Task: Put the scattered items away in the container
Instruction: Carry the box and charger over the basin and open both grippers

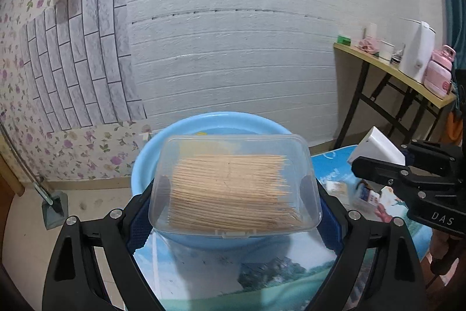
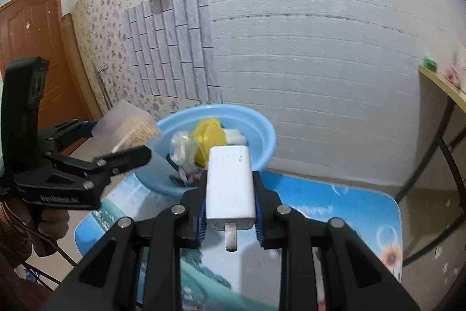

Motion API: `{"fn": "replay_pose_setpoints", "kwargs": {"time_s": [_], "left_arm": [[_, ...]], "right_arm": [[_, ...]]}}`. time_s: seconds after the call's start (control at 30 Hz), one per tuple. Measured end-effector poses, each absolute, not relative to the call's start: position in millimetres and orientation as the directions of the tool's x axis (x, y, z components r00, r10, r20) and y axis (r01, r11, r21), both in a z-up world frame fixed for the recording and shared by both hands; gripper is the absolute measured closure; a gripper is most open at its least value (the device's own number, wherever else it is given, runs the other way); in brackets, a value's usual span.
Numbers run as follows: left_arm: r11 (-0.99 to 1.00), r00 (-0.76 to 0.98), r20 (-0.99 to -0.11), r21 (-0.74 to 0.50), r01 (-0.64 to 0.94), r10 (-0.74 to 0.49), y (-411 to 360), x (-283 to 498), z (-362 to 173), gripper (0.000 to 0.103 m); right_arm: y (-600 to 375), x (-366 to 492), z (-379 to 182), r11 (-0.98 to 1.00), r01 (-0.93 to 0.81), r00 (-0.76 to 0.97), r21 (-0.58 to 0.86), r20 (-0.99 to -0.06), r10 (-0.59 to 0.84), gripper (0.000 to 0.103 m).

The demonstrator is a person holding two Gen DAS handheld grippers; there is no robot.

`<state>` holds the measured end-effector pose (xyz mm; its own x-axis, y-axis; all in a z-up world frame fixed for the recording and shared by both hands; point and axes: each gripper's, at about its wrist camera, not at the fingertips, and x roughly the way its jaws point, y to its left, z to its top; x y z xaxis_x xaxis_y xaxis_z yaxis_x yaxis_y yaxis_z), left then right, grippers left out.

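My left gripper [image 1: 233,194] is shut on a clear plastic box of toothpicks [image 1: 233,182] and holds it above the near rim of the blue basin [image 1: 209,121]. My right gripper [image 2: 230,206] is shut on a white charger plug [image 2: 230,182] and holds it in the air just short of the blue basin [image 2: 256,136]. The basin holds a yellow round item [image 2: 209,136], a clear wrapped packet [image 2: 182,147] and a white piece [image 2: 236,136]. The toothpick box [image 2: 128,124] and left gripper [image 2: 116,147] show at the left of the right wrist view.
The basin stands on a small table with a blue picture mat [image 2: 335,200]. A small box and packets [image 1: 370,194] lie on the mat to the right. A side table [image 1: 393,69] with a kettle and a pink bottle stands against the wall on the right.
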<state>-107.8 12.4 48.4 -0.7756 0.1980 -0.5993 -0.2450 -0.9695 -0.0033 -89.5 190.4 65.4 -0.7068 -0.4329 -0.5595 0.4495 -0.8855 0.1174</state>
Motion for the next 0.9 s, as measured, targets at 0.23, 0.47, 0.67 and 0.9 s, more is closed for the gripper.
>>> {"fn": "replay_pose_setpoints", "kwargs": {"time_s": [0.23, 0.47, 0.67, 0.9], "left_arm": [[-0.974, -0.766, -0.615, -0.016, -0.226, 0.188, -1.7, -131.8, 32.6, 0.011], [-0.978, -0.744, -0.644, -0.033, -0.207, 0.179, -14.6, -155.4, 15.0, 0.011], [-0.982, -0.713, -0.681, -0.047, -0.181, 0.164, -24.2, -176.5, 2.1, 0.011], [-0.986, -0.703, -0.695, -0.047, -0.16, 0.148, -24.2, -172.0, 0.7, 0.011]], "right_arm": [[160.3, -122.2, 51.8, -0.87, 0.473, -0.657, 0.137, -0.603, -0.453, 0.078], [131.8, -148.3, 29.4, -0.865, 0.48, -0.612, 0.145, -0.652, -0.448, 0.078], [120.0, -169.8, 11.1, -0.865, 0.473, -0.562, 0.17, -0.697, -0.444, 0.077], [123.4, -162.6, 3.5, -0.861, 0.476, -0.54, 0.18, -0.713, -0.447, 0.051]]}}
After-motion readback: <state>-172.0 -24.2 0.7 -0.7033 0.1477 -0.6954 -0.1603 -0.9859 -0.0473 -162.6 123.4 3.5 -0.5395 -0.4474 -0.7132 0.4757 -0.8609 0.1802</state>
